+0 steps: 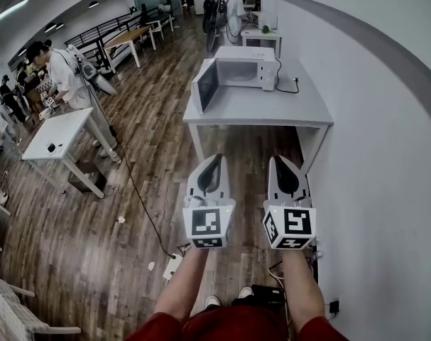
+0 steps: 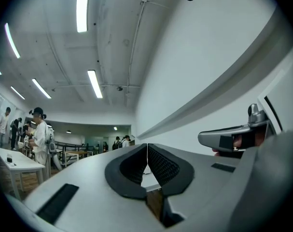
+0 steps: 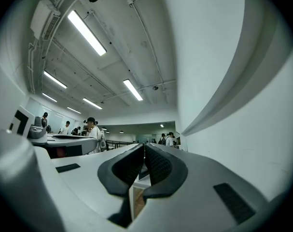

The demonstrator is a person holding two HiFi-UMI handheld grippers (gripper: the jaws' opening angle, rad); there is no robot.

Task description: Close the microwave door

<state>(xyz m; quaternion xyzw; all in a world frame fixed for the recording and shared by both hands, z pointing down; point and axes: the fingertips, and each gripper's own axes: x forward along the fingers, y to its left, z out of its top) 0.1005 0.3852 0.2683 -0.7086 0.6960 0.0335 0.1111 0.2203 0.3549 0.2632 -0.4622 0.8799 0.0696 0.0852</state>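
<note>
An open-plan lab or office: white work tables (image 1: 50,135), wood floor (image 1: 140,155), ceiling strip lights (image 2: 82,6), people (image 1: 64,77) standing about
</note>
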